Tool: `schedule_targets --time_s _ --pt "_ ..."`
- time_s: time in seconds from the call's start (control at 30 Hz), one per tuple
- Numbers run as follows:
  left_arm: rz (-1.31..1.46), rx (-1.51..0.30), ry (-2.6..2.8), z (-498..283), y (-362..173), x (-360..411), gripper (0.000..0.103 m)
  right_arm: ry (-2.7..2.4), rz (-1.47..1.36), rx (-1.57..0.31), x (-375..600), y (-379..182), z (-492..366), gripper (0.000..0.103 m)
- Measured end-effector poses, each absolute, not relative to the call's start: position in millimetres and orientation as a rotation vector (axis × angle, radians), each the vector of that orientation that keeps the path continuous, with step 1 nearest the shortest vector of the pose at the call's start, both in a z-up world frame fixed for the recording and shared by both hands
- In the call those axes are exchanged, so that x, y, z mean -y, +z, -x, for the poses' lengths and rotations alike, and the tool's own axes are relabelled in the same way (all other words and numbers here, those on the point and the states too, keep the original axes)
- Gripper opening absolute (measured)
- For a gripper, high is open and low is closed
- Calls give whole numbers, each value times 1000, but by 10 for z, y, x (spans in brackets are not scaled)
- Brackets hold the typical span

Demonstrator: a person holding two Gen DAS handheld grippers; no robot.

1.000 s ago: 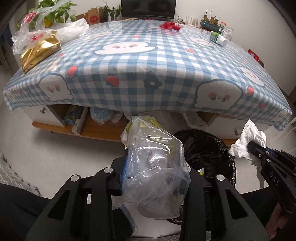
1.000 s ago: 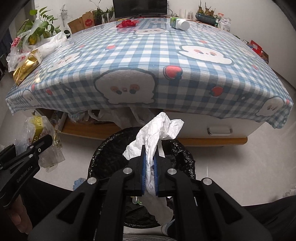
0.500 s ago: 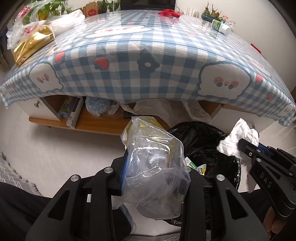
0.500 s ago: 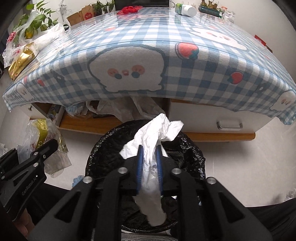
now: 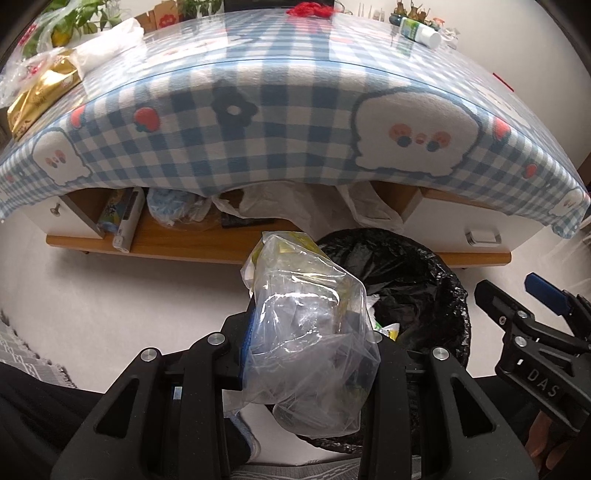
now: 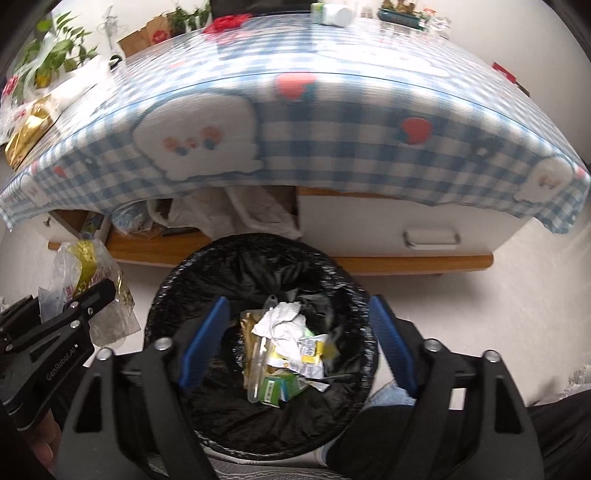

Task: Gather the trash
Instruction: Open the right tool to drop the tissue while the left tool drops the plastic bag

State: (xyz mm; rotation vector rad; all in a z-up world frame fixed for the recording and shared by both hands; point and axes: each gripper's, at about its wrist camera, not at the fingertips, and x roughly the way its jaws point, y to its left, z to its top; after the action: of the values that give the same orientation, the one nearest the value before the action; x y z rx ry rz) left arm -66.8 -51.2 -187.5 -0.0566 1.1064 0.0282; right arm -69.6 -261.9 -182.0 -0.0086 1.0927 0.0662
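Several items, listed largest first.

Counter (image 5: 295, 155): low, under a blue-checked cloth. On its top, possibly uncollected: a gold packet in clear wrap (image 5: 40, 92) at the left edge, a white bag (image 5: 110, 51) beside it, a red bundle (image 5: 314, 9) and a white bottle on its side (image 5: 421, 33) at the far end. Whether any of these count as trash cannot be told.

Bin (image 6: 258, 258): black-lined, on the floor just in front of the counter. Contents, seen only in the right wrist view: a crumpled white tissue (image 6: 280, 321) on top, yellow and green cartons and a clear plastic piece beneath. Judged partly filled; collection under way, not finished.

Clear plastic bag (image 5: 306, 332): holds a yellow wrapper and crumpled film. Clamped in the left tool (image 5: 310, 343), held beside and slightly above the bin's left rim, not yet dropped. Judged the next item to go in.

Right tool (image 6: 299, 339): blue pads spread wide, nothing between them, poised directly over the bin mouth with the tissue lying below.

View differences: the left wrist view shows the bag's grip close up and the shelf under the counter with loose bags and boxes, but the bag blocks most of the bin's inside. The right wrist view looks straight down into the bin and shows the left tool (image 6: 92, 295) from the side with the bag (image 6: 88, 280) hanging beyond its tip.
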Motion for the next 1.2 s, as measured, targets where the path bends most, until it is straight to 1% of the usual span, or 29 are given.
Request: schedule_targets --time_s 0.17,0.27,0.6,0.7,0.77,0.9,1.1,1.13,1.17,1.2 --pt "50 -1108 -6 658 -1866 691 33 20 -22 -1100 2876 -1780 714 93" --pt "37 -1115 -20 654 -1867 795 34 -3 -24 -1101 2988 -1742 730 95" --pt "10 -1121 -71 615 -1866 1061 34 -50 -27 -1080 3261 -1602 754 95" --pt "4 -1120 -88 615 -1866 1126 37 -58 -36 -1083 3293 -1597 748 95" --pt "4 -1123 -100 611 -1868 1146 42 -59 -38 -1085 3295 -1602 741 95" --pt "8 -1118 -101 622 -1859 1130 45 -54 -31 -1082 3263 -1600 732 95" --pt "8 -1096 -79 644 -1782 1026 59 -44 -30 -1070 3214 -1579 707 95" --pt "13 -1090 -75 647 -1761 997 65 -41 -32 -1065 3203 -1565 701 95" --pt "19 -1086 -70 650 -1740 966 68 -37 -32 -1060 3190 -1552 695 95" --pt "24 -1083 -66 656 -1717 937 69 -34 -32 -1055 3179 -1538 690 95"
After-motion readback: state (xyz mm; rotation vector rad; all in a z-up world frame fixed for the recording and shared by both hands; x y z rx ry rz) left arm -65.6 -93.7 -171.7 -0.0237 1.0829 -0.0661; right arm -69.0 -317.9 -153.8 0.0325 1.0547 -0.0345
